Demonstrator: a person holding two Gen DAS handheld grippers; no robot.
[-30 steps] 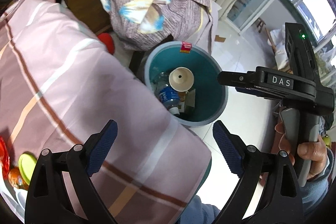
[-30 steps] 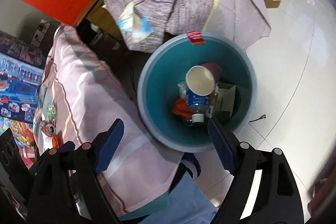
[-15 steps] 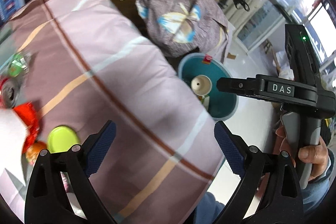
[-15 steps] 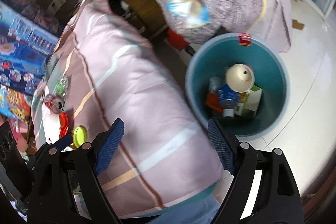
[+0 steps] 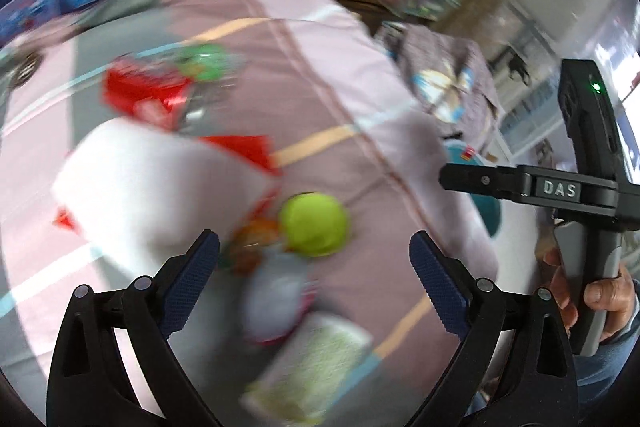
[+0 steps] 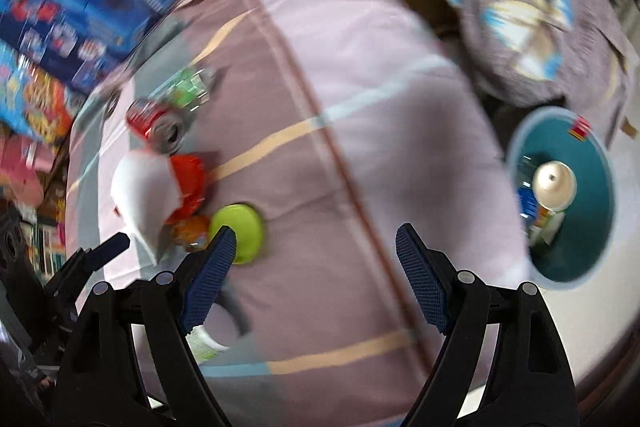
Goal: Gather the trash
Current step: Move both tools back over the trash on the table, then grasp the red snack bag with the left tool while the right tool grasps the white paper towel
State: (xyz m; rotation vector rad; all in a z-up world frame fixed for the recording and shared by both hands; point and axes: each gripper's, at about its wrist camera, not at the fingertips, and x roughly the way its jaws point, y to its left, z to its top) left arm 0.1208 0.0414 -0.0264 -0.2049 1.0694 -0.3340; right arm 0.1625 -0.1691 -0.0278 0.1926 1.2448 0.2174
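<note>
Trash lies in a loose cluster on the left part of a worktop point(image 6: 360, 75) covered with a pink striped cloth. From left to right in the right wrist view: a white sheet of paper point(image 6: 144, 195), a red soda can point(image 6: 154, 121) on its side with a crumpled green can point(image 6: 188, 89) just beyond it, a red wrapper point(image 6: 190, 179) partly under the paper, an orange wrapper point(image 6: 192, 231), and a round lime-green lid point(image 6: 246, 231) lying flat. Everything is blurred, so finer detail cannot be told.

The left tongs point(image 5: 314, 279) are open over the lid and a blurred grey-and-pink item point(image 5: 276, 299), gripping nothing. The right tongs point(image 6: 312, 267) are open too, and empty; their left finger overlaps the lid in the picture, and bare cloth shows between the fingers.

Right of the cluster the cloth is bare up to the worktop's right edge. Past that edge, lower down on a pale floor, stands a teal bin point(image 6: 592, 211) holding a paper cup and a bottle. A grey patterned cloth point(image 6: 532, 7) drapes something behind the bin. Colourful boxes point(image 6: 80, 7) crowd the far left side.
</note>
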